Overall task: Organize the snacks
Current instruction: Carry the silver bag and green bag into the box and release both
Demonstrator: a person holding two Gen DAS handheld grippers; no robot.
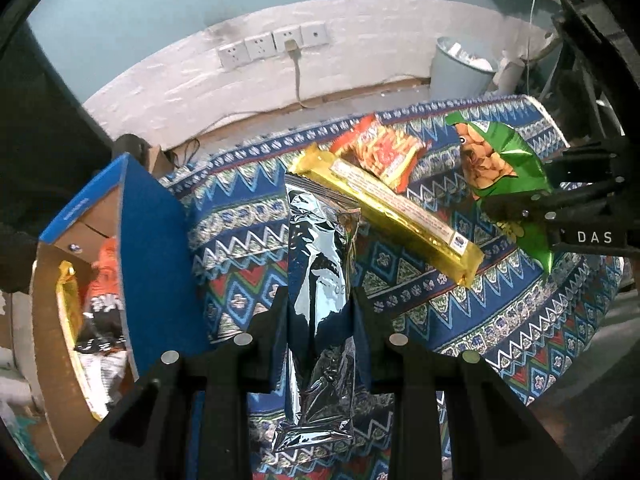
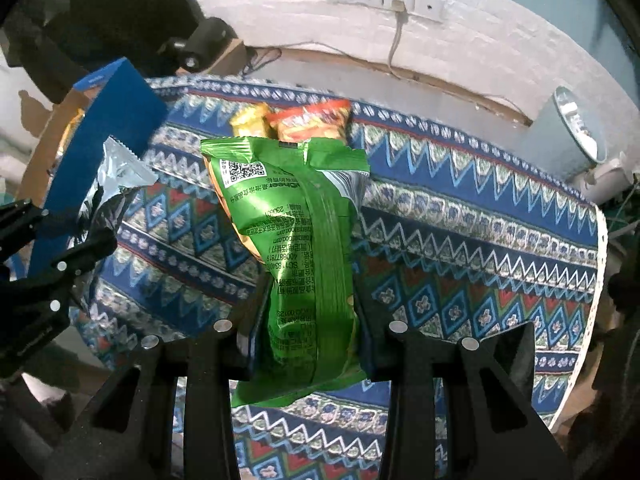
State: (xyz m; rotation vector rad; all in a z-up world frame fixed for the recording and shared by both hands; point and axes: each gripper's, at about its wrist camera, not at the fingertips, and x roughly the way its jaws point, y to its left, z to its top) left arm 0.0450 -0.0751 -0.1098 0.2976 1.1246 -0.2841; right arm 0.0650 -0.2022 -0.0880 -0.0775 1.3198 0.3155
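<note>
The right gripper (image 2: pixel 308 312), marked "DAS" on its side, is clamped on a crinkly green foil snack bag (image 2: pixel 292 240) printed with a QR code. The left gripper (image 1: pixel 320 312) pinches a shiny silver foil packet (image 1: pixel 320 264) near the blue cardboard box (image 1: pixel 156 256) at left. A long gold wrapped bar (image 1: pixel 388 208) and an orange-red snack pouch (image 1: pixel 384 152) lie farther off on the patterned blue woven cloth (image 1: pixel 500 312).

1. The patterned woven cloth (image 1: pixel 500 320) covers the table; the open blue cardboard box (image 1: pixel 156 248) stands at its left edge, with packets inside.
2. The left gripper (image 1: pixel 320 312) holds the crinkled silver foil packet (image 1: pixel 320 264) just right of the box.
3. Behind it lies the long gold-wrapped bar (image 1: pixel 400 208), its far end beside the orange-red snack packet (image 1: pixel 380 152).
4. At right, the right gripper (image 2: pixel 310 296) holds the green foil snack bag (image 2: pixel 296 240) above the cloth.
</note>
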